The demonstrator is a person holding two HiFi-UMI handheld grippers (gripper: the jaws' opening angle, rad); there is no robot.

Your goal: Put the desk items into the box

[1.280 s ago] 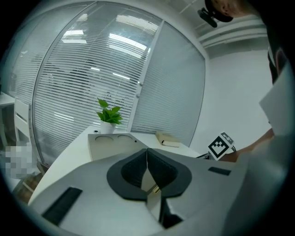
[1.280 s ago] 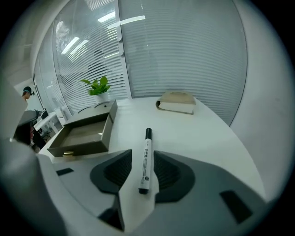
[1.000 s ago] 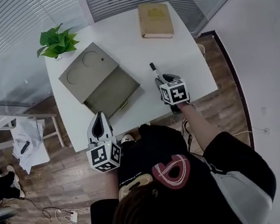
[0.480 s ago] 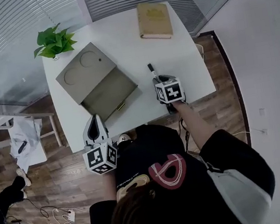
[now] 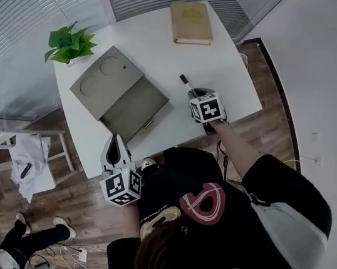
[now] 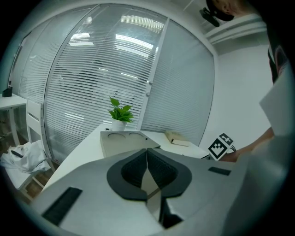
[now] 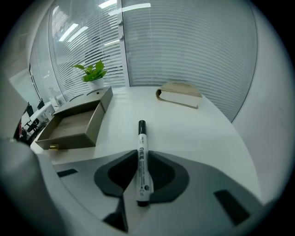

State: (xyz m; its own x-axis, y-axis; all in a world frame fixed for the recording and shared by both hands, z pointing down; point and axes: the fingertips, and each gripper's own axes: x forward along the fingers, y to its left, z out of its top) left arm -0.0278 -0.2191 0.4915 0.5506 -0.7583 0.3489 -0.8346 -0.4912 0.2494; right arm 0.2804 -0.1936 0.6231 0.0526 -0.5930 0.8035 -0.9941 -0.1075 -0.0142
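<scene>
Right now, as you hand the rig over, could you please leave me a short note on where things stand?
Left tongs: shut, empty, held by the table's near edge.
Right tongs: have just been closing on the marker; the pads look pressed on it, and it lies on the table, not lifted.
Box: open and empty, lid folded back.
Book: at the far edge of the table.
Done: nothing is boxed yet.
Left: carry the marker into the box, then probably the book.

Open box (image 5: 134,107), marker (image 5: 186,84) at right gripper (image 5: 197,94), book (image 5: 190,23), plant (image 5: 68,44)
</scene>
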